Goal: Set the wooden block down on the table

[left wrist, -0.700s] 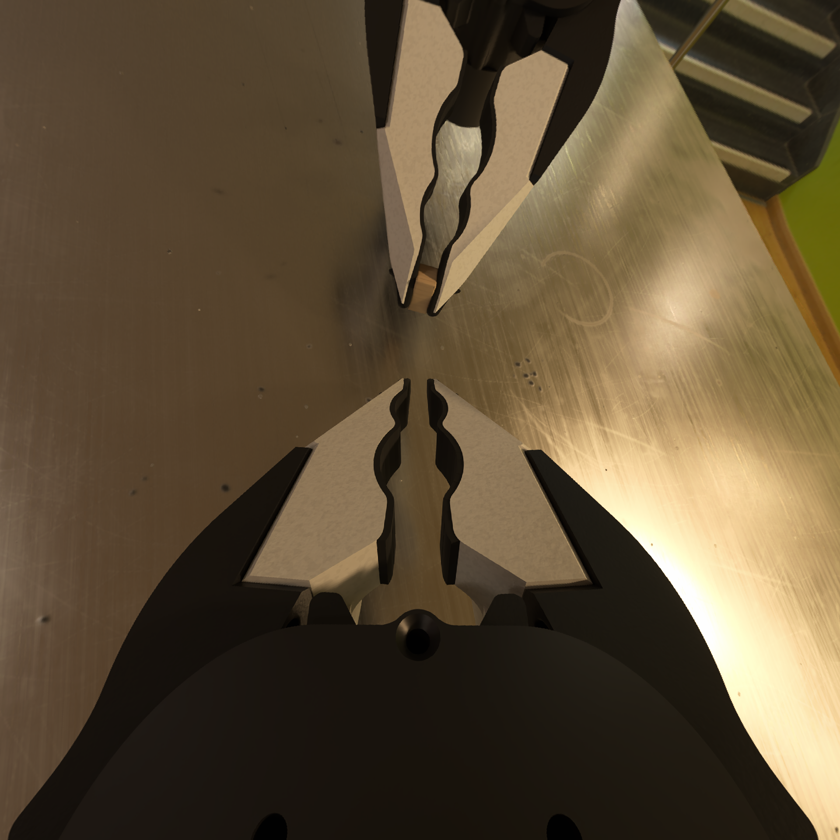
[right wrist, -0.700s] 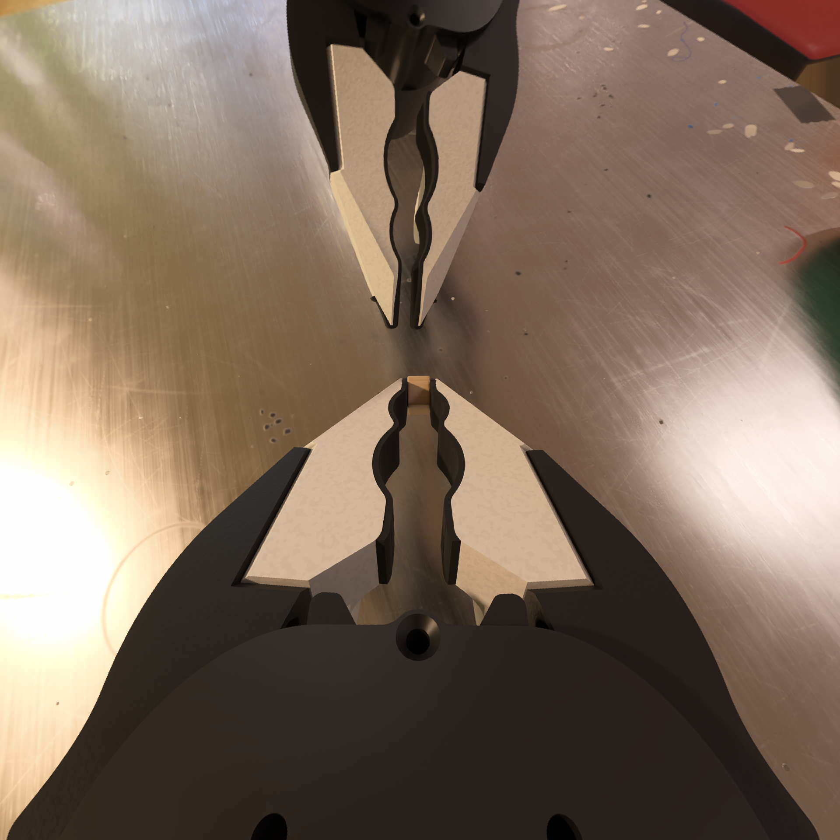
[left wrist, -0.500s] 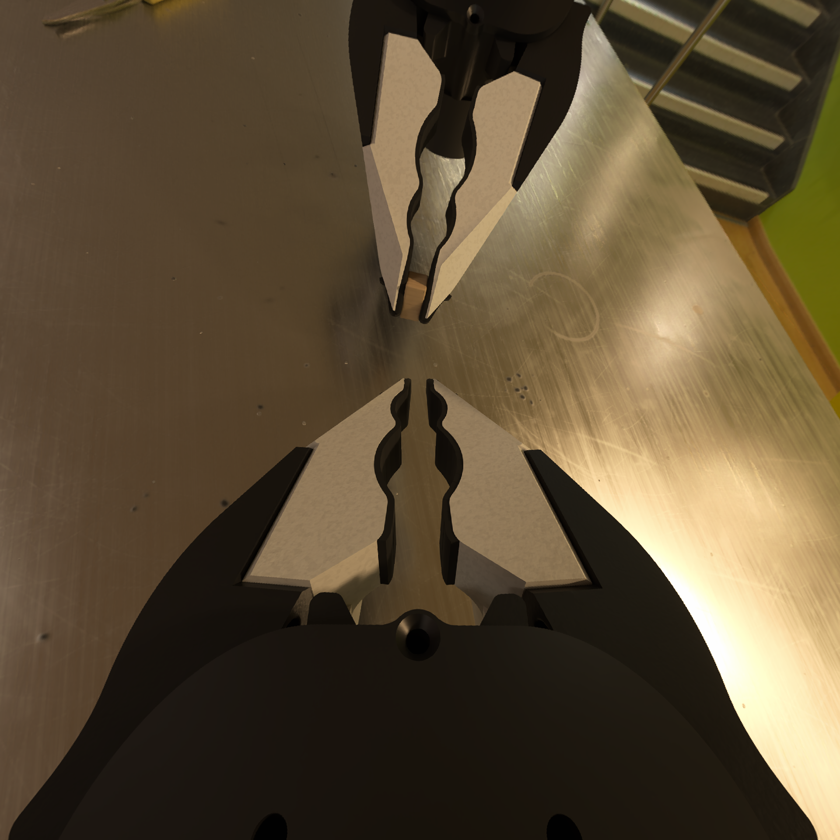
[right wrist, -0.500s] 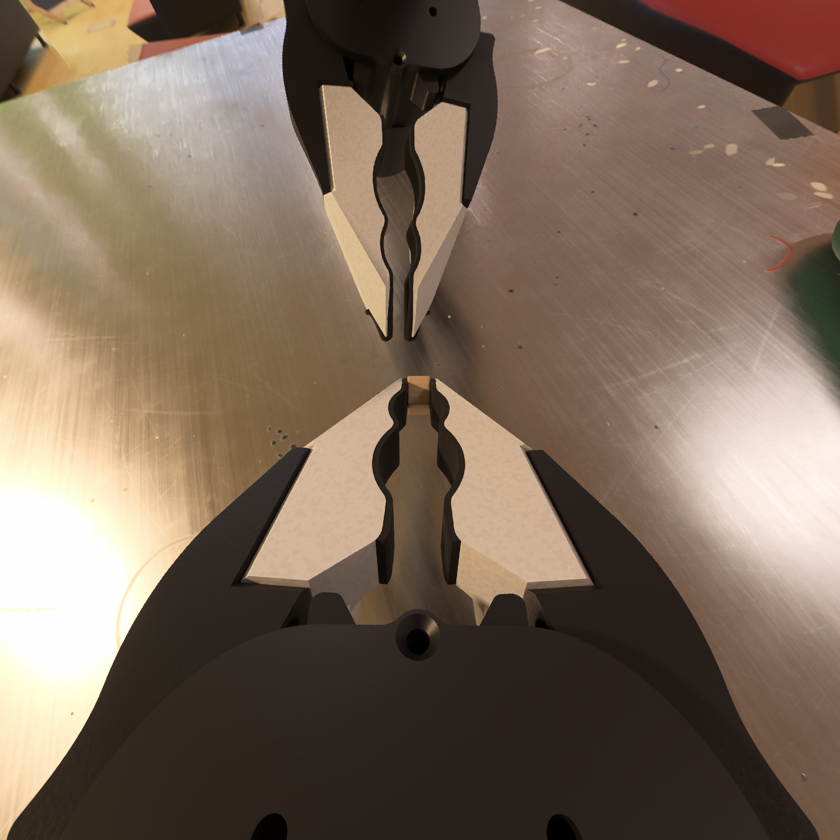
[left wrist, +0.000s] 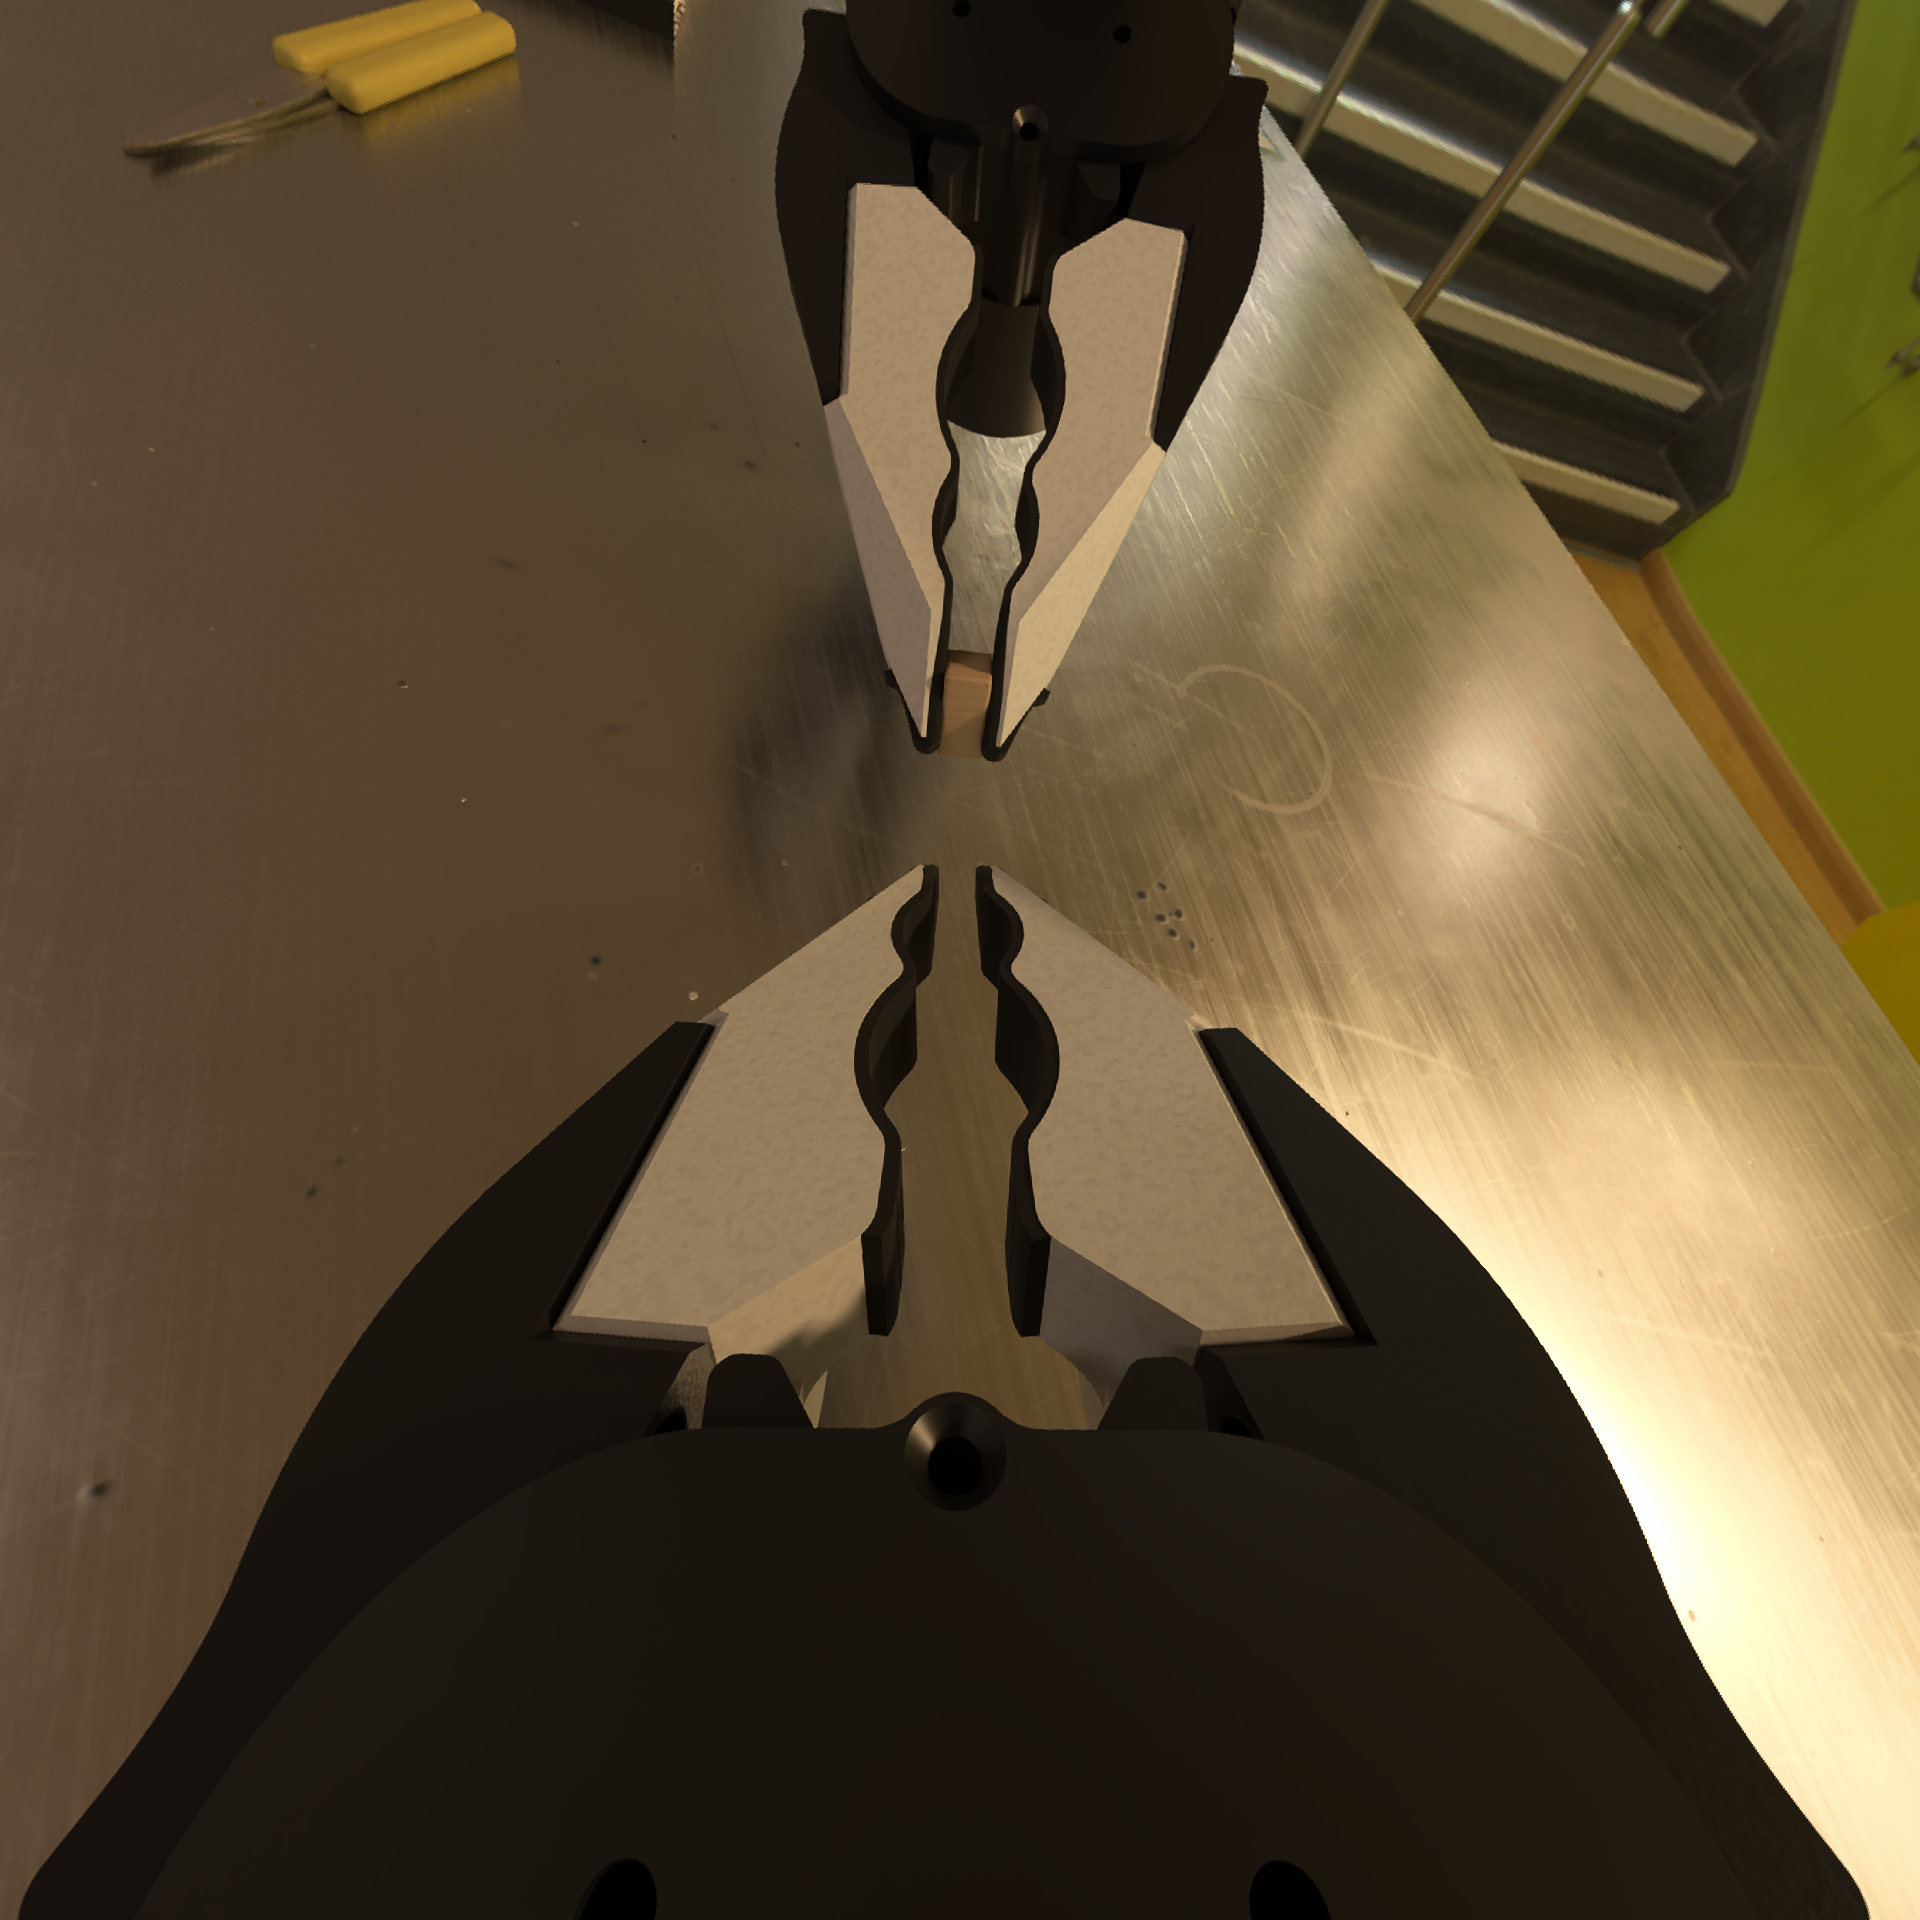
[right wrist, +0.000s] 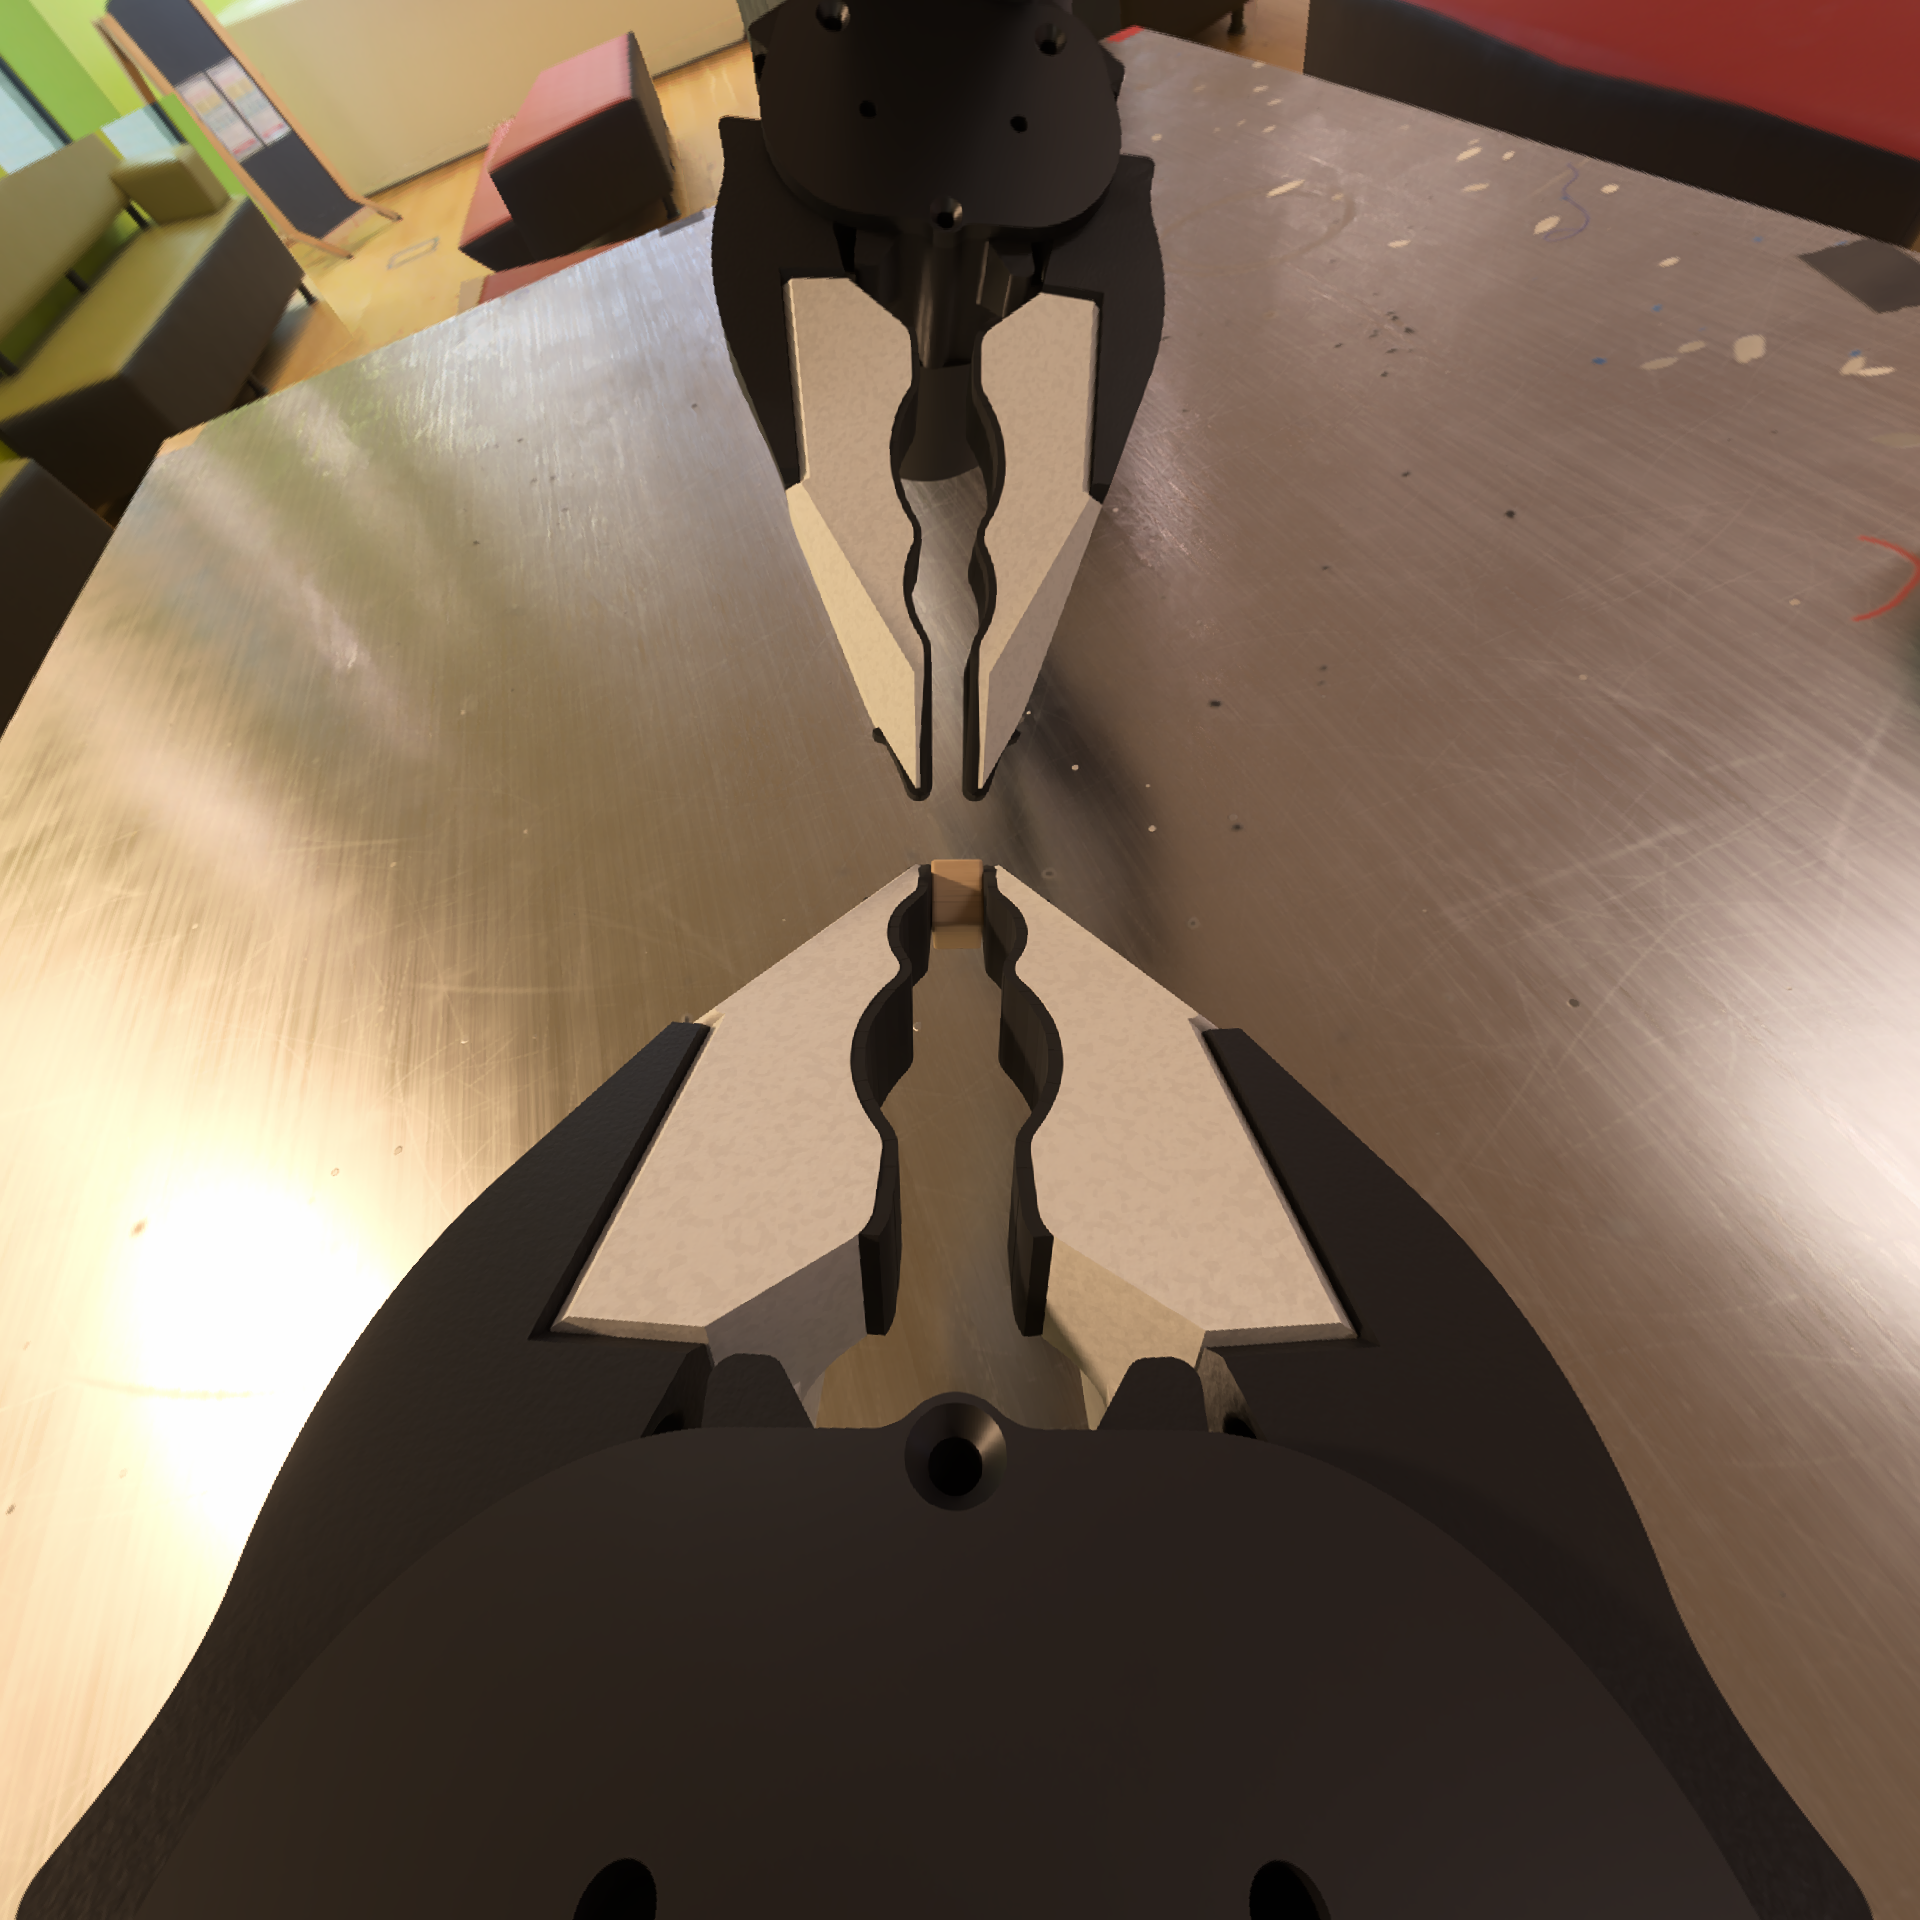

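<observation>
A brushed metal table (left wrist: 416, 935), scratched and catching a warm glare, fills both views; beyond its far edge in the right wrist view sit a green wall, dark low seating and a red-topped bench (right wrist: 577, 125). In the left wrist view, two yellow bars (left wrist: 400, 47) lie side by side at the far left of the table. The left gripper (left wrist: 957, 878) points across the middle, its fingers drawn close with only a thin slot between the tips and nothing in it. Facing it tip to tip, just apart, is the right gripper (left wrist: 962, 740), clamped on the small wooden block (left wrist: 964, 707) right at its fingertips. Whether the block touches the table cannot be told. To the right, past the table edge, stands a dark ribbed rack (left wrist: 1558, 260) with metal rods. In the right wrist view a red wire (right wrist: 1896, 592) lies at the far right.
</observation>
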`<control>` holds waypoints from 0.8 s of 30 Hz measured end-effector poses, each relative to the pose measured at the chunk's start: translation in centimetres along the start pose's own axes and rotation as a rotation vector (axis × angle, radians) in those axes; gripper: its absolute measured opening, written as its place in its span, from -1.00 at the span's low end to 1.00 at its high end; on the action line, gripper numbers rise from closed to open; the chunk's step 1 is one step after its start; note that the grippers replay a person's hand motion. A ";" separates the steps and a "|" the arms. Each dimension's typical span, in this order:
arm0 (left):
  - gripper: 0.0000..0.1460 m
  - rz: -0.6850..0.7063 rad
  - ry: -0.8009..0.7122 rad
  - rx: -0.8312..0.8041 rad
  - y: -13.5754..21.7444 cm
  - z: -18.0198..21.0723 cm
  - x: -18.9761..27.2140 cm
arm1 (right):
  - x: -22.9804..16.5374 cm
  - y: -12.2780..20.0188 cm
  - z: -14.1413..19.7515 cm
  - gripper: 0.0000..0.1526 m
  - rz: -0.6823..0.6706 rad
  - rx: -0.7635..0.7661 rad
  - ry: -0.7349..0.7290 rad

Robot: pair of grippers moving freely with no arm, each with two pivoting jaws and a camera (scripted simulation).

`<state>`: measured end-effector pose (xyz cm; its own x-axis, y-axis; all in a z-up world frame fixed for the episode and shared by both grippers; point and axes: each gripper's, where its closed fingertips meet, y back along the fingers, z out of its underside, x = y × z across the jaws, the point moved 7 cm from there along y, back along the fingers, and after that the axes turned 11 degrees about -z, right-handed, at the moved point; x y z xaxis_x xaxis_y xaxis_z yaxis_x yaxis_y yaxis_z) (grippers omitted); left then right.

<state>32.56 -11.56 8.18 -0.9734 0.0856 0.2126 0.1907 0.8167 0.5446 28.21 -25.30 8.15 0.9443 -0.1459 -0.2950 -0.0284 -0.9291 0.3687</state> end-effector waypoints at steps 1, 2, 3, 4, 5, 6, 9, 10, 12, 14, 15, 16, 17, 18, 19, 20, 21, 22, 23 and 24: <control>-0.90 0.000 -0.003 -0.004 0.0 0.0 -0.1 | 0.0 -0.1 0.0 -0.89 0.000 -0.006 0.001; -0.90 -0.007 -0.012 -0.007 0.0 0.1 -0.1 | 0.0 -0.1 0.1 -0.89 0.006 -0.015 0.004; -0.90 -0.014 -0.025 -0.008 0.0 0.1 -0.1 | 0.0 -0.2 0.2 -0.89 0.011 -0.027 0.008; -0.90 -0.021 -0.042 -0.006 0.0 0.0 0.0 | 0.0 -0.3 0.2 -0.89 0.014 -0.037 0.011; -0.90 -0.028 -0.063 0.000 0.1 -0.1 0.1 | 0.0 -0.3 0.2 -0.89 0.014 -0.043 0.012; -0.90 -0.035 -0.088 0.011 0.2 -0.2 0.3 | 0.1 -0.4 0.3 -0.89 0.016 -0.047 0.012; -0.90 -0.069 -0.138 -0.033 0.2 -0.1 0.4 | 0.1 -0.4 0.3 -0.89 0.040 -0.059 0.037; -0.90 -0.082 -0.150 -0.054 0.1 0.0 0.3 | 0.0 -0.5 0.4 -0.89 0.042 -0.073 0.048; -0.90 -0.096 -0.168 -0.077 0.0 0.4 0.2 | 0.0 -0.7 0.6 -0.89 0.049 -0.108 0.056; -0.90 -0.117 -0.194 -0.122 -0.1 0.8 0.1 | 0.1 -0.9 0.9 -0.89 0.064 -0.153 0.060; -0.90 -0.124 -0.209 -0.145 -0.2 1.0 0.0 | 0.1 -1.0 1.1 -0.89 0.074 -0.179 0.067; -0.90 -0.127 -0.220 -0.174 -0.4 1.3 0.0 | 0.1 -1.1 1.3 -0.89 0.085 -0.205 0.077; -0.90 -0.131 -0.229 -0.202 -0.5 1.5 0.1 | 0.1 -1.2 1.4 -0.89 0.098 -0.232 0.086; -0.90 -0.133 -0.241 -0.226 -0.7 1.7 0.1 | 0.1 -1.3 1.6 -0.89 0.112 -0.263 0.094; -0.90 -0.135 -0.253 -0.245 -0.9 1.9 0.2 | 0.1 -1.4 1.8 -0.89 0.127 -0.297 0.101; -0.90 -0.138 -0.264 -0.252 -1.0 2.0 0.4 | 0.1 -1.4 1.9 -0.89 0.145 -0.331 0.110; -0.90 -0.133 -0.270 -0.256 -1.1 2.0 0.5 | 0.0 -1.4 2.0 -0.89 0.163 -0.364 0.121; -0.90 -0.131 -0.273 -0.259 -1.2 2.0 0.6 | -0.2 -1.4 2.0 -0.89 0.176 -0.390 0.134; -0.90 -0.134 -0.276 -0.261 -1.2 2.0 0.6 | -0.3 -1.4 2.0 -0.89 0.183 -0.410 0.145; -0.90 -0.136 -0.277 -0.260 -1.2 2.0 0.6 | -0.5 -1.4 2.0 -0.88 0.191 -0.429 0.155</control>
<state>31.46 -11.37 6.04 -0.9826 0.1662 -0.0831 0.0488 0.6623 0.7477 27.15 -24.57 6.03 0.9740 -0.2174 -0.0639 -0.0991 -0.6623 0.7426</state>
